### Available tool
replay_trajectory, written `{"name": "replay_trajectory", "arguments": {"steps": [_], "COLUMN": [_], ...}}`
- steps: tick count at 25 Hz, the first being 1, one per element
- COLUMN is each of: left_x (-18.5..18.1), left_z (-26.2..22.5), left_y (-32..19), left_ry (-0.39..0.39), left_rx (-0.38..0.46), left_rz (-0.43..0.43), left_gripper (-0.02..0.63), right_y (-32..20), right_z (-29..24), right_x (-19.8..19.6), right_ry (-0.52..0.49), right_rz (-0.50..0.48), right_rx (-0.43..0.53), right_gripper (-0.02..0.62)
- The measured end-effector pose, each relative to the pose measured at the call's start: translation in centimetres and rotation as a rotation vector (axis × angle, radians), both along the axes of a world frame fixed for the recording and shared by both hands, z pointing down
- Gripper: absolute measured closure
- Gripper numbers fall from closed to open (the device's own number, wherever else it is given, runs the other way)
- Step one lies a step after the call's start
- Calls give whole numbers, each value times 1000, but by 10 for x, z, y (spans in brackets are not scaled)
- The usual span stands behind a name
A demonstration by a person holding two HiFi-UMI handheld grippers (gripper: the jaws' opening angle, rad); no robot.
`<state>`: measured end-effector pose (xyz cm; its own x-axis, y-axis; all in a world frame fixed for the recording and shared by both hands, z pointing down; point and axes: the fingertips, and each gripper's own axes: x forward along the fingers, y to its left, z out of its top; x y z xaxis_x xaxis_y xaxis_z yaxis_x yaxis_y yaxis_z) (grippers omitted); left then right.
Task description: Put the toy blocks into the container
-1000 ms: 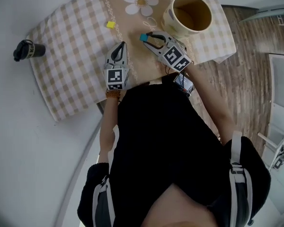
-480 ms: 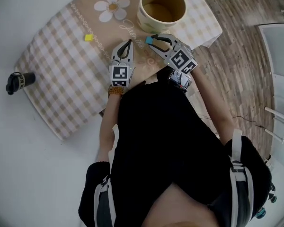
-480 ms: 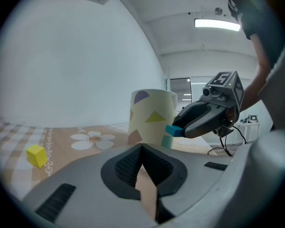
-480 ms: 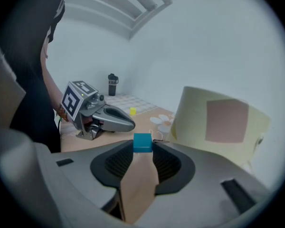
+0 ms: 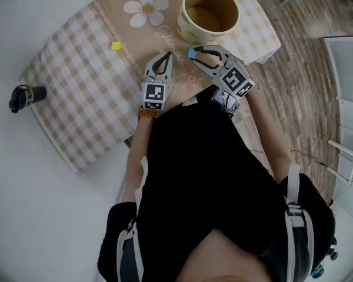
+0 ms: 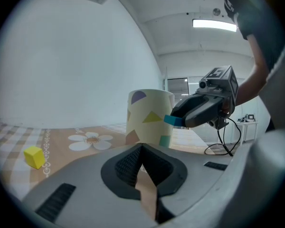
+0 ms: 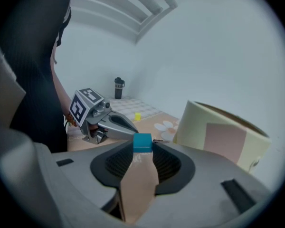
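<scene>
A person stands at a table (image 5: 12, 34) covered with a checked cloth (image 5: 76, 98), holding a gripper in each hand.

The right gripper (image 5: 195, 56) pinches a small blue block (image 7: 142, 142) at its very tips. The container (image 5: 194, 36), a tall cream cup with coloured shapes on its side, stands just beyond those tips, ahead and slightly to the gripper's right. The block hangs just outside the cup's near wall. It looks lower than the rim, so it probably needs to go up and forward over the rim before it is let go.

The left gripper (image 5: 163, 56) is beside the right one. Its jaws are pressed together with nothing between them, and it points across the cloth past the cup.

A yellow block (image 5: 115, 46) lies loose on the cloth, well to the left of both grippers. The left gripper is nearer to it.

A dark bottle (image 5: 26, 94) lies on the bare table past the cloth's far left edge.
</scene>
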<state>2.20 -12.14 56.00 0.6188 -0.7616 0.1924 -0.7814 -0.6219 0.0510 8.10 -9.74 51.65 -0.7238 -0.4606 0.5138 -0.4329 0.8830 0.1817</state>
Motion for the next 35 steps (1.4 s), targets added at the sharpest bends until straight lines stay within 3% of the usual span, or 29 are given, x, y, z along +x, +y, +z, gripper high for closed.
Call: {"name": "replay_trajectory", "arguments": {"steps": [6,12,16,20,28,35], "left_x": [1,1,0,1,2,2], "left_z": [2,3,3,4,6,7], "left_y": [2,0,0,-1,-1,0], "left_ry": [-4,-5,-4,-6,-9,-10], "left_rx": [-3,-10,-13,-15,-24,-29], "left_rz": [13,8,6,8,9,10], "left_gripper": [594,594,594,594,594,594], "right_y": [5,-31,-70,-98,-131,-136], "right_z": [-51,-114,-118,-101,-53,-16], "right_x": [-9,8,37,52,51,52], "right_ry": [11,99,231,434,761,865], "right_rz": [-105,-189,-161,-221,-398,-462], "right_rx": [86,264,292,334,305,167], "right_gripper": [459,459,459,459,459,459]}}
